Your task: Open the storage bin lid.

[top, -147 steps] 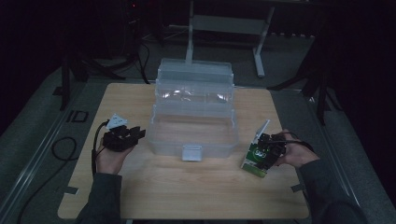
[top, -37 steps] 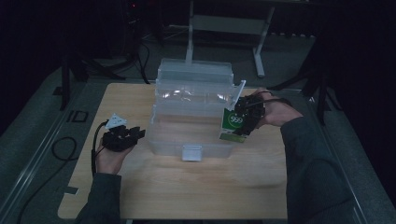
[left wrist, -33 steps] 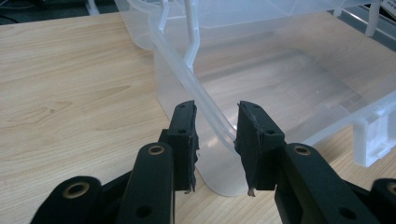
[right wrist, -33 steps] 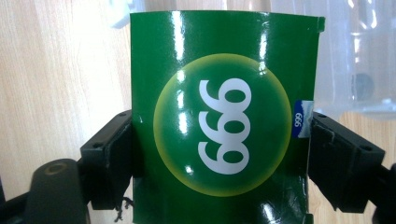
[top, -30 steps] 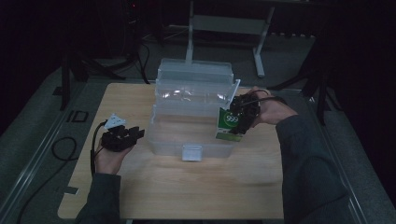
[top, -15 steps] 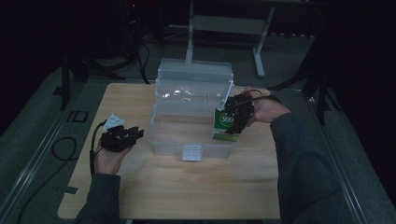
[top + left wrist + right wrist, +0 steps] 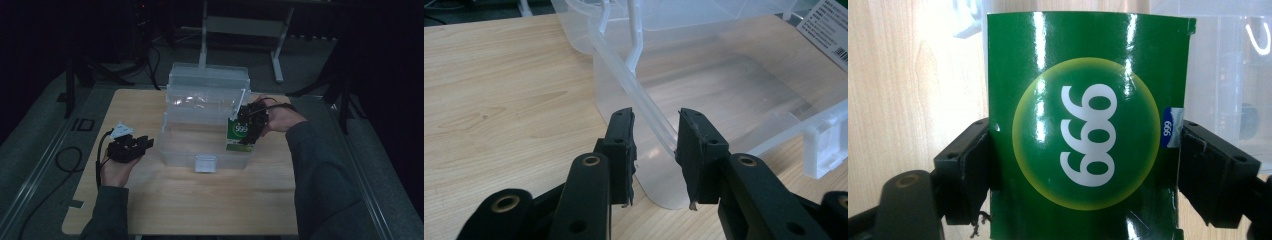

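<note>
The right gripper point(image 7: 246, 131) pinches a green 999 box point(image 7: 1083, 130) at the clear bin's point(image 7: 172, 145) right rim; it could catch there. The left gripper point(image 7: 654, 150), jaws spread, straddles the bin's left rim.

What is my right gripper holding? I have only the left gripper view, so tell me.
Observer: The right gripper is shut on a green carton printed 999, with a jaw on each side.
Operator: Give me its place against the bin.
Observer: In the high view the carton stands upright at the clear bin's right front corner. I cannot tell whether it is below the rim.
Operator: Report where my left hand sits.
Observer: The left gripper is by the bin's left wall, low over the table.
</note>
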`<state>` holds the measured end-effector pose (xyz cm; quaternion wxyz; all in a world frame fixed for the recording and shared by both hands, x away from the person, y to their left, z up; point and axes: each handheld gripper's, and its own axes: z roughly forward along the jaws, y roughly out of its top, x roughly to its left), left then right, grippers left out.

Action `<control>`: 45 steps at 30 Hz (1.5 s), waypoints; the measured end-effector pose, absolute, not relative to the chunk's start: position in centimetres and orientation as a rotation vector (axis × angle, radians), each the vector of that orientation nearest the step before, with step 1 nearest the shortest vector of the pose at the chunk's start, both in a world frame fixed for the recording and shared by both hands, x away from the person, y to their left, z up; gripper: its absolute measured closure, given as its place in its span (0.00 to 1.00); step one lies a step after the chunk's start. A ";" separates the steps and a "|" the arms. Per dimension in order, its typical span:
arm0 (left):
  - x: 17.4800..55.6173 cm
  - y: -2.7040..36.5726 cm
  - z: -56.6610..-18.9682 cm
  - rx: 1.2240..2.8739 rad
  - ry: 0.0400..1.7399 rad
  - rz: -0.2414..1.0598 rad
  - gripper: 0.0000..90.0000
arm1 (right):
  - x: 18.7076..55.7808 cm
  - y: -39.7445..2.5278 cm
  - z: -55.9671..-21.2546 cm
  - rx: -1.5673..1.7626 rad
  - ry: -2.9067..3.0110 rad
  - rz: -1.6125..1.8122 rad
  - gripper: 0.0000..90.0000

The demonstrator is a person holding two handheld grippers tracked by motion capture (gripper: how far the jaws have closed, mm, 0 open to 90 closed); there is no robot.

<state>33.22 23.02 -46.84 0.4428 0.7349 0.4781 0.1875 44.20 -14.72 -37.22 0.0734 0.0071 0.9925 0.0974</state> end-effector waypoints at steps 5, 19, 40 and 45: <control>33.3 23.0 -46.9 1.824 1.186 0.461 0.75 | 44.2 -14.8 -37.7 0.009 2.986 0.285 0.20; 33.3 22.9 -46.9 1.826 1.186 0.460 0.75 | 43.9 -15.0 -38.5 -0.026 2.983 0.301 0.20; 33.3 22.9 -46.9 1.825 1.184 0.461 0.75 | 43.9 -14.8 -39.3 -0.036 2.981 0.299 0.19; 33.3 22.8 -46.9 1.826 1.185 0.460 0.75 | 43.9 -15.0 -39.3 -0.036 2.975 0.326 0.19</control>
